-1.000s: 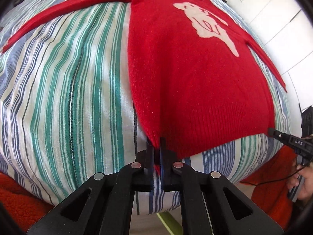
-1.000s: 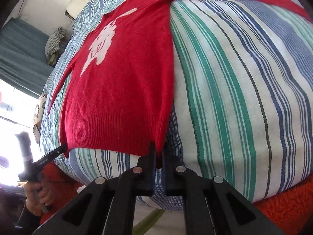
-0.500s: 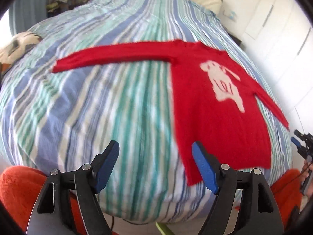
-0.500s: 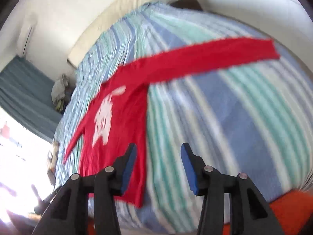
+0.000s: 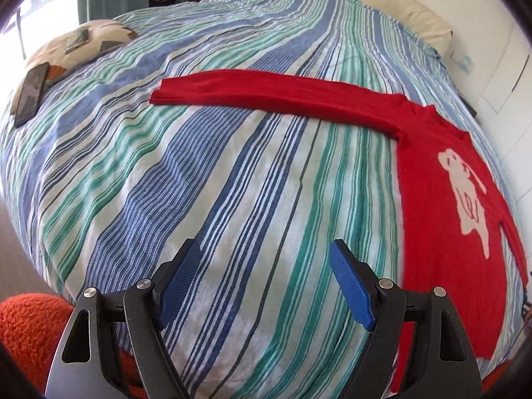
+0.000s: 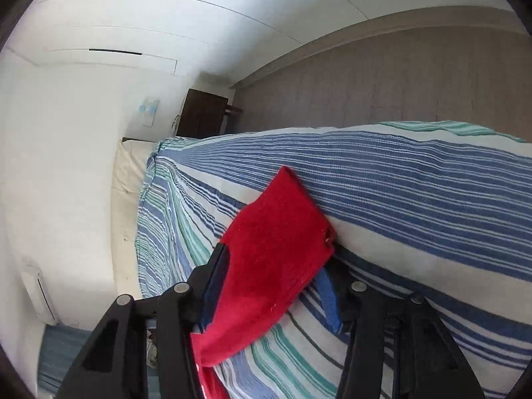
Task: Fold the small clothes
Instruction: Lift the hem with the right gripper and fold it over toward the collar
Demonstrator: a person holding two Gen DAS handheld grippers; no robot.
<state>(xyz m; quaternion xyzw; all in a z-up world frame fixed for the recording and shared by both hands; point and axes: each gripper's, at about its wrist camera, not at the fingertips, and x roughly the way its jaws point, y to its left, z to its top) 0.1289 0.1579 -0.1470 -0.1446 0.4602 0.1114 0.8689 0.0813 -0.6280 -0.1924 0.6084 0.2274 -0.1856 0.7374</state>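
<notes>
A red long-sleeved sweater (image 5: 442,219) with a white animal figure lies flat on the striped bed cover (image 5: 199,183), one sleeve stretched out to the left. My left gripper (image 5: 266,279) is open and empty above the cover, left of the sweater's body. In the right wrist view, my right gripper (image 6: 269,289) is open, its fingers on either side of the cuff end of the other red sleeve (image 6: 276,252), which lies on the cover.
A patterned pillow (image 5: 79,43) with a phone (image 5: 31,89) on it lies at the bed's far left. A cream pillow (image 5: 382,3) is at the head. White wardrobes and a dark nightstand (image 6: 202,116) stand beyond the bed. Orange fabric (image 5: 30,329) is at lower left.
Both grippers let go of the sweater's hem corners and opened. The left swung left over the cover. The right moved out to the end of the right sleeve.
</notes>
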